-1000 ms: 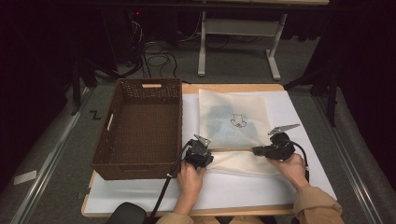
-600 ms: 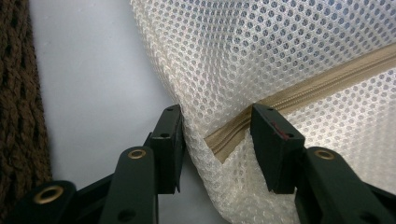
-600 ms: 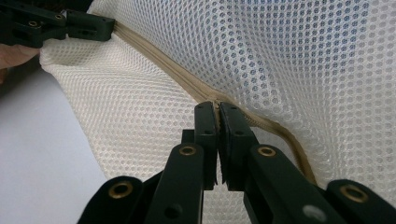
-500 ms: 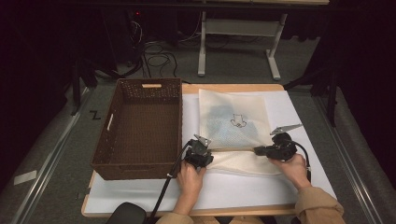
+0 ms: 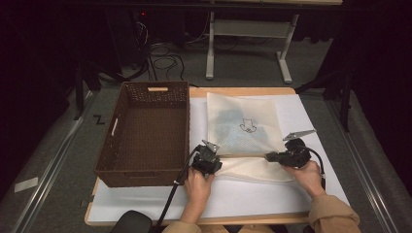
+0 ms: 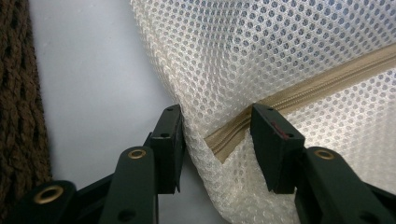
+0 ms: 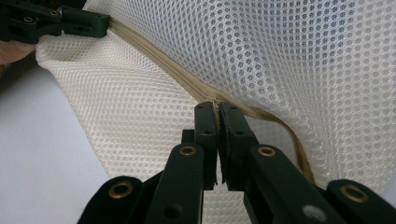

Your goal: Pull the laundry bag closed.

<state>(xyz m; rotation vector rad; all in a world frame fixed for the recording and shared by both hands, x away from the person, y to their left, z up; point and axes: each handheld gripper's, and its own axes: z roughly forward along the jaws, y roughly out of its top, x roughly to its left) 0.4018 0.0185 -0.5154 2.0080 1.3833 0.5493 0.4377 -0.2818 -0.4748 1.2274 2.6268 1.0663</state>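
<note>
On the white sheet that covers the table (image 5: pixel 145 206), a cream mesh laundry bag (image 5: pixel 243 127) lies flat to the right of the basket, with a small dark outline printed on its upper face and something bluish showing faintly through the mesh. Its near edge carries a tan zipper (image 6: pixel 299 95) that runs across between the 2 tools. The right tongs (image 7: pixel 217 122) are clenched on that zipper line, jaws pressed together with almost no gap (whether they pinch the slider itself or just the tape, I cannot tell). The left tongs (image 6: pixel 217 133) are spread wide at the bag's left corner, 1 jaw against the outer mesh edge and the other just beside the zipper's end, with the fabric bulging between them but not squeezed. From the high view the left tongs (image 5: pixel 206 158) sit just beside the basket's near right corner, and the right tongs (image 5: pixel 286 156) are at the bag's near right edge, each held in a hand with a cable trailing back. Left of the bag stands a brown wicker basket (image 5: pixel 116 145), long and rectangular, touching the table's left side.
</note>
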